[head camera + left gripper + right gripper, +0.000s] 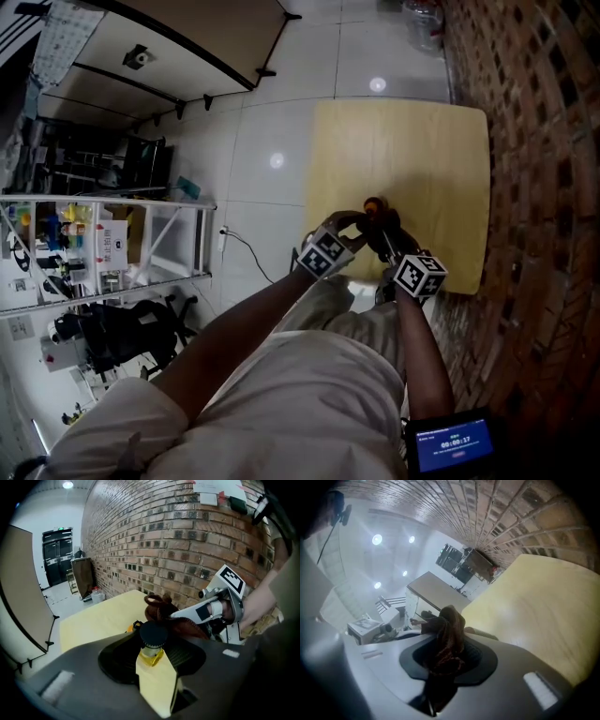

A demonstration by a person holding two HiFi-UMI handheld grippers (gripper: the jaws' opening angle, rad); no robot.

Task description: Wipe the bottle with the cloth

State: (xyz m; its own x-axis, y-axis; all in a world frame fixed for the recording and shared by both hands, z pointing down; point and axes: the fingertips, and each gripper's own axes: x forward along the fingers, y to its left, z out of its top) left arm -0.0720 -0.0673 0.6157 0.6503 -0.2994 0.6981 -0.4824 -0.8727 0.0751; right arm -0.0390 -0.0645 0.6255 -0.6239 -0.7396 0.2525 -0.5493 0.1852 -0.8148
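My left gripper [152, 654] is shut on a small bottle [151, 665] with a black cap, yellowish liquid at the neck and a pale label. The bottle stands upright between the jaws. The brown cloth [161, 607] hangs bunched just behind the cap, and my right gripper [187, 614] is shut on it. In the right gripper view the cloth [448, 637] fills the gap between the jaws of the right gripper [444, 663]. In the head view both the left gripper [359, 221] and the right gripper [385, 234] meet over the near edge of the yellow table [422, 141], cloth [391, 225] against the bottle [375, 203].
A brick wall [544, 141] runs along the table's right side. To the left stands a white shelf rack [103, 244] with small items; a folded board [187, 37] and a clear jar [424, 21] sit on the tiled floor beyond.
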